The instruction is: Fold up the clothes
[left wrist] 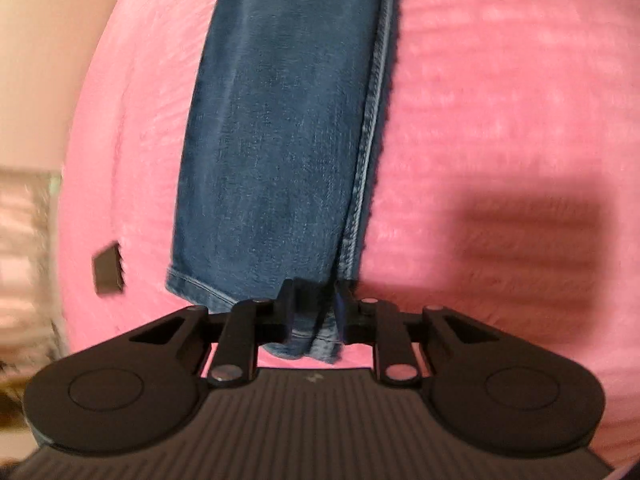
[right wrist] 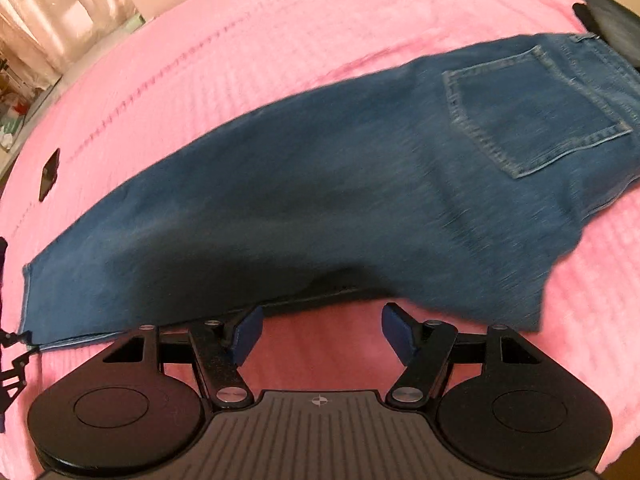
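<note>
Blue jeans (right wrist: 320, 184) lie folded lengthwise across a pink blanket (right wrist: 280, 24), with the back pocket (right wrist: 536, 112) up at the right and the leg hem at the far left. In the left wrist view the jeans' leg (left wrist: 280, 140) runs straight away from me. Its hem is bunched between the fingers of my left gripper (left wrist: 315, 304), which is shut on the denim. My right gripper (right wrist: 322, 332) stands open over bare blanket just at the near edge of the jeans, with nothing between its blue pads (right wrist: 248, 334).
A small dark flat object (right wrist: 49, 174) lies on the blanket beyond the hem, also seen as the dark object (left wrist: 107, 268) left of the leg. Something black (right wrist: 608, 12) sits past the waistband at the top right. A curtained window (right wrist: 60, 8) and the bed's edge are at the top left.
</note>
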A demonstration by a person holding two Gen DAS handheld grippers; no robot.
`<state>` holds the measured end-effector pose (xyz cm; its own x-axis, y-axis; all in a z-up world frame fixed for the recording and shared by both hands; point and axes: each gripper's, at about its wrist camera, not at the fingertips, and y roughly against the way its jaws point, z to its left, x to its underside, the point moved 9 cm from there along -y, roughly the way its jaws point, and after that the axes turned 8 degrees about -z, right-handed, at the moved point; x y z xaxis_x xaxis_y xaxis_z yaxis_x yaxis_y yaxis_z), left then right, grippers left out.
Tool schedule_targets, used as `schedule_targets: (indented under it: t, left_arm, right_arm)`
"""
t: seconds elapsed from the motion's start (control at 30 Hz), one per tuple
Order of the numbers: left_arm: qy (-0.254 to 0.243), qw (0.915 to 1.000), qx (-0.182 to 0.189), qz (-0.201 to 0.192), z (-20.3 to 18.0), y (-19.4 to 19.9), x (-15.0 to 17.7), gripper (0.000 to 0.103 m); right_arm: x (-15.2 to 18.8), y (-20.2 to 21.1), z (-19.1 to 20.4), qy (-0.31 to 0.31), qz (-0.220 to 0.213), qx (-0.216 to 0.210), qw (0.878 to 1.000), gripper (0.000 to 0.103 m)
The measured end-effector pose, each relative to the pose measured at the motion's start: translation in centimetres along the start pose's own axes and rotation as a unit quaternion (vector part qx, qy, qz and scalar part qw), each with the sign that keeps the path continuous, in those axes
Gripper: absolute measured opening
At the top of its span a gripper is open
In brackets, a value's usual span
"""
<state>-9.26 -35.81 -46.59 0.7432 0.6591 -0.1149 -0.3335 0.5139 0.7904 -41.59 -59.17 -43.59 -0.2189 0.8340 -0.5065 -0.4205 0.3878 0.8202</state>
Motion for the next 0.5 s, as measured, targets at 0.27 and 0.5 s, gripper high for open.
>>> schedule_targets:
  t: [0.27, 0.5]
  left_arm:
    - [0.013, 0.9995, -0.003, -0.027, 0.5, 0.2, 1.7, 0.007]
    - [-0.015, 0.9980, -0.006, -0.060, 0.1, 1.1, 2.7, 0.006]
  right_arm:
    - [1.0, -1.0, 2.9, 0.020, 0.007, -0.004, 1.000, 0.069]
    - [2.3, -0.6, 6.6, 0.110, 0.015, -0.017, 0.994, 0.069]
